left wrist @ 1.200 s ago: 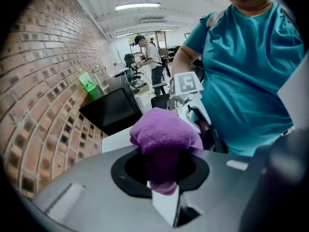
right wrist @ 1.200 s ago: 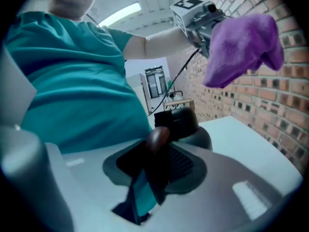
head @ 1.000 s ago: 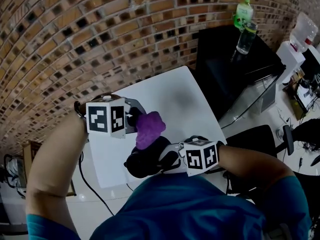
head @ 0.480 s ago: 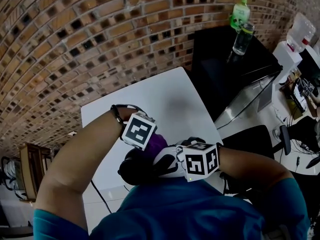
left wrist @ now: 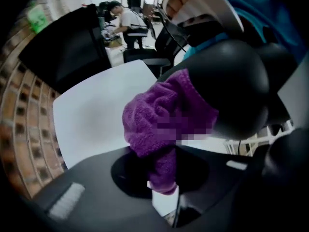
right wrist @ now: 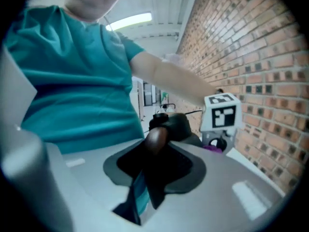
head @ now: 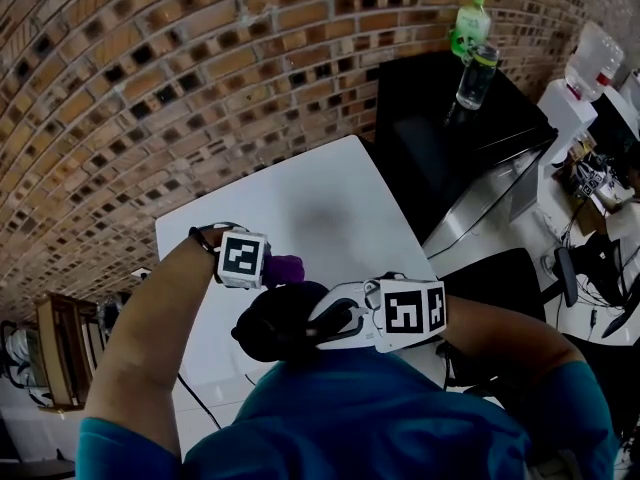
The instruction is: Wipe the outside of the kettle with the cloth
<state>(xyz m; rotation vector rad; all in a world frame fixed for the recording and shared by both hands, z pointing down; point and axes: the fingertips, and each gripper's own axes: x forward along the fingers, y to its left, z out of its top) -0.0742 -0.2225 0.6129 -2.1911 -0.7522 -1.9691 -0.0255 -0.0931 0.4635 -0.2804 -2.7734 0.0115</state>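
Note:
The black kettle (head: 272, 326) is up off the white table (head: 320, 198), close to the person's chest. My right gripper (head: 322, 326) is shut on its dark handle (right wrist: 155, 140). A purple cloth (head: 284, 266) is clamped in my left gripper (head: 266, 268), which points steeply down at the kettle's far left side. In the left gripper view the cloth (left wrist: 161, 117) is bunched against the round black kettle body (left wrist: 231, 83), with its tail pinched in that gripper (left wrist: 163, 180). From the head view most of the cloth is hidden behind the marker cube (head: 243, 258).
A brick wall (head: 200, 78) runs behind the table. To the right is a black cabinet (head: 450, 128) carrying a green bottle (head: 468, 23) and a clear bottle (head: 474, 73). A black cable (head: 190, 393) hangs off the table's near left edge.
My left gripper has dropped with the cloth from above the kettle to its far left side and now points more steeply down. The right gripper and kettle have risen slightly.

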